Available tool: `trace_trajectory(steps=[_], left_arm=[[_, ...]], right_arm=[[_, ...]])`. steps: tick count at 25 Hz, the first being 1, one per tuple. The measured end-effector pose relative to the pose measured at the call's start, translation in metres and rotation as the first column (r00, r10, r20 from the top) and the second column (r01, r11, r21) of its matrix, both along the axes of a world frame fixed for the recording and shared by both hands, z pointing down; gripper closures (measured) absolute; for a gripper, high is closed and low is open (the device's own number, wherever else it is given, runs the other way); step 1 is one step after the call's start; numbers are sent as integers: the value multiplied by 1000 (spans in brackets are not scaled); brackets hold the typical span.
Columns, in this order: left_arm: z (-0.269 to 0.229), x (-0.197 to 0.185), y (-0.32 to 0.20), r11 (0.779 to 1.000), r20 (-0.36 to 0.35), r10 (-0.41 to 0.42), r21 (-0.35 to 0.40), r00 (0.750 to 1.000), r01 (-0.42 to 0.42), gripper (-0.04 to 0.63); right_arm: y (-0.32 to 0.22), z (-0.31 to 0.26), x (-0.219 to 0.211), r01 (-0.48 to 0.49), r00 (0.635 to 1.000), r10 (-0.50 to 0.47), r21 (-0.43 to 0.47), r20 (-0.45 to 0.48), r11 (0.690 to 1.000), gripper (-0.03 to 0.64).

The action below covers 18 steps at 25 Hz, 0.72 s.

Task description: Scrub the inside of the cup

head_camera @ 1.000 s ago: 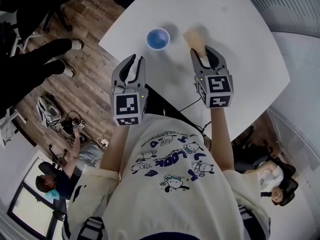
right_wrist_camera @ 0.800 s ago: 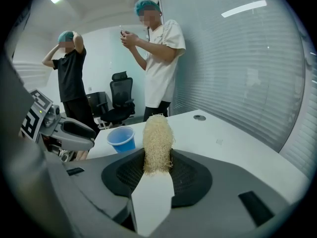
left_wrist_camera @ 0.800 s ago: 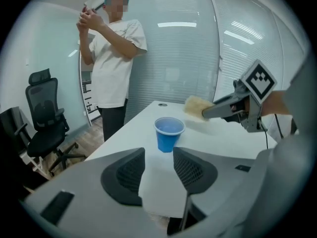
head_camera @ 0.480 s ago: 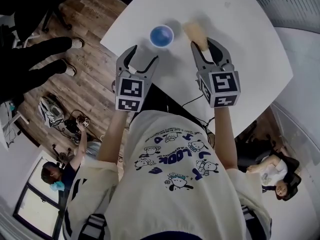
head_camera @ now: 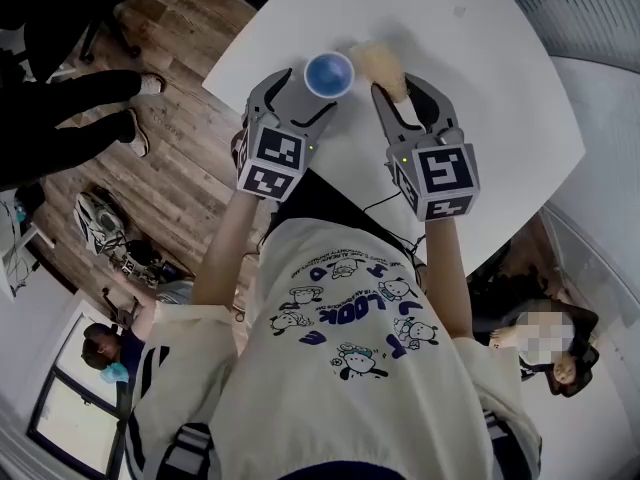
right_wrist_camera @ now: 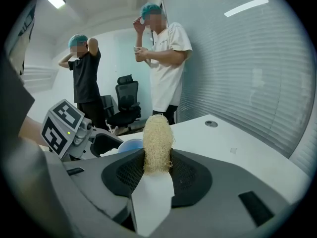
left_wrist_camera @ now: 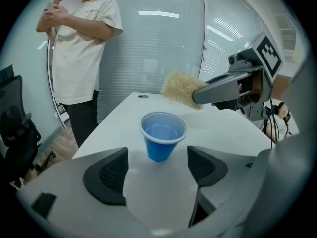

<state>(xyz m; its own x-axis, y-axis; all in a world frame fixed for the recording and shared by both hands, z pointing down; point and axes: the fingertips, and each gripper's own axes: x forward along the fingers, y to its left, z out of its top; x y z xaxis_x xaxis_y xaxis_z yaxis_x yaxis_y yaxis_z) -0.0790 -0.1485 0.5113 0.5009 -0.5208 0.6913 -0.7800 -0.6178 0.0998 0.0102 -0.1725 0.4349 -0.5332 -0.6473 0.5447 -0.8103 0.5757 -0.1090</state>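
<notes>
Cup (left_wrist_camera: 163,142) upright, just ahead of left gripper (left_wrist_camera: 156,170) pads, centred at 12 o'clock, untouched. Jaws wide and opening. Right gripper (right_wrist_camera: 157,175) clamped on loofah scrubber (right_wrist_camera: 157,143), whose tip sits at cup's 2 o'clock. Right gripper view hides most of cup behind scrubber. Head view puts cup near table (head_camera: 480,98) edge at 9 o'clock, with open surface toward 3.

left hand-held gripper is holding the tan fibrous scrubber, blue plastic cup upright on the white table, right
No: the right hand-held gripper holds the tan fibrous scrubber, per the right gripper view. The left hand-held gripper is empty, jaws opening. The blue plastic cup stands upright on the white table.
</notes>
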Motion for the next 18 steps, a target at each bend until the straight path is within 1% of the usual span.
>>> trace_trajectory(steps=[6,12,18], left_arm=[[2,20,-4,999,9,52,6,999,-52,196],[9,32,-5,996,14,84,-10,996,-84,196],[18,32,-18,996,25,84,-35,996,-83,196]], right_arm=[[0,2,1,0,1000,0,-2,5,1000,479],[-1,9,2,-9,1000,9,-17,12,1000,479],[-11,16,-3,-2,1000,3,-41,10,999,479]])
